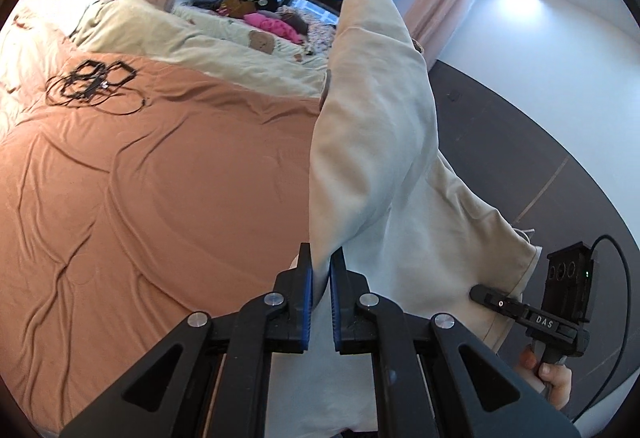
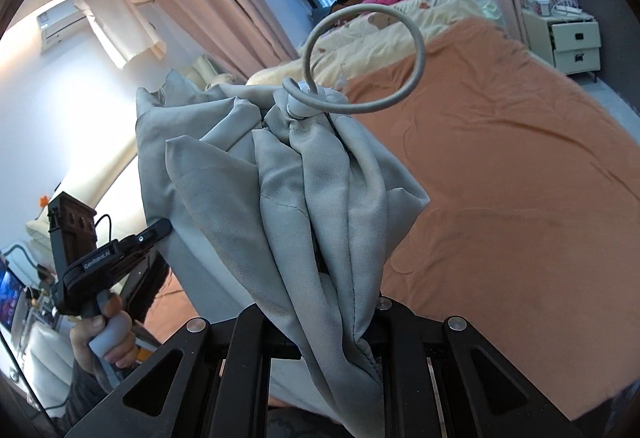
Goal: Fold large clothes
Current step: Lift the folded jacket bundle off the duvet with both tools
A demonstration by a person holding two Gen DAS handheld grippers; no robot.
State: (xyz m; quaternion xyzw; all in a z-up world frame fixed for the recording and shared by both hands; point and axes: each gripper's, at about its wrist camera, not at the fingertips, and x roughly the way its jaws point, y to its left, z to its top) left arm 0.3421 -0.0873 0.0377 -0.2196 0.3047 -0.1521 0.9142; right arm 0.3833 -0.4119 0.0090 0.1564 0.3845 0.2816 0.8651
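1. Left wrist view: left claw point(image 1: 320, 292) pinches a fold of the pale grey garment point(image 1: 372, 142) between its blue pads point(image 1: 306, 302); jaws narrow, cloth between them.
2. Garment hangs in the air over the edge of the bed, above the orange bedspread point(image 1: 140, 174); a peak of fabric rises toward the window.
3. Right claw point(image 1: 486, 294) grips the garment's hem at lower right.
4. Coiled black cable point(image 1: 94, 86) lies on the bedspread, well apart.
5. Right wrist view: right claw's fingertips hidden under bunched grey fabric point(image 2: 304, 198); cloth clamped there.
6. Grey drawstring loop point(image 2: 360, 58) stands up from the bunch.
7. Left claw point(image 2: 158, 229) holds the garment's far edge.
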